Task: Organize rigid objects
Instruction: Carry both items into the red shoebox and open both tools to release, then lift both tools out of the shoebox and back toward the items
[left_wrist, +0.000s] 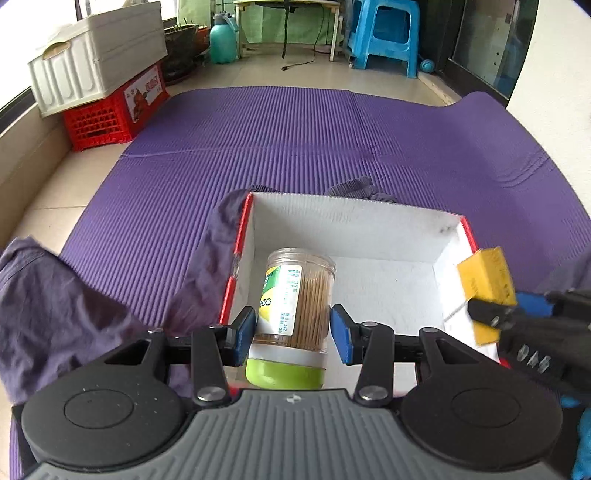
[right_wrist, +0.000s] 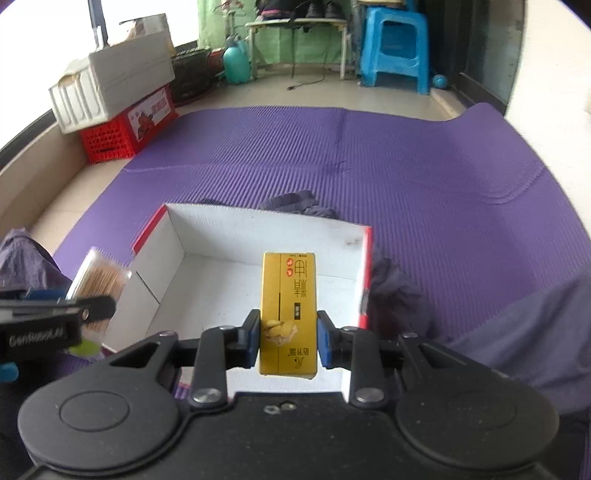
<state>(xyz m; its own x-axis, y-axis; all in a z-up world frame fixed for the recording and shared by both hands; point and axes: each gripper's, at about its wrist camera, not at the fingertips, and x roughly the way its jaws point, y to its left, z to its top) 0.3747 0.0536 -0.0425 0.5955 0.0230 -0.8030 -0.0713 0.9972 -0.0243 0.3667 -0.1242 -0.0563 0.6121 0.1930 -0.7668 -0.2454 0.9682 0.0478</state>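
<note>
We hold a clear toothpick jar with a green lid in our left gripper, its blue pads clamped on either side of the jar's body, the lid end nearest the camera. The jar hangs above the left part of an open white box with red outer walls. In our right gripper we hold a yellow carton printed with red characters, pinched across its lower half between the blue pads, standing lengthwise away from the camera. It is raised over the right part of the same box, whose white floor shows bare beneath both items.

From the left wrist view the carton appears at the box's right edge; from the right wrist view the jar shows at the box's left wall.

The box sits on a ribbed purple mat spread on a tiled floor, with dark purple cloth bunched around its sides. Farther off stand a red crate topped by a cream bin, a teal spray bottle and a blue stool.
</note>
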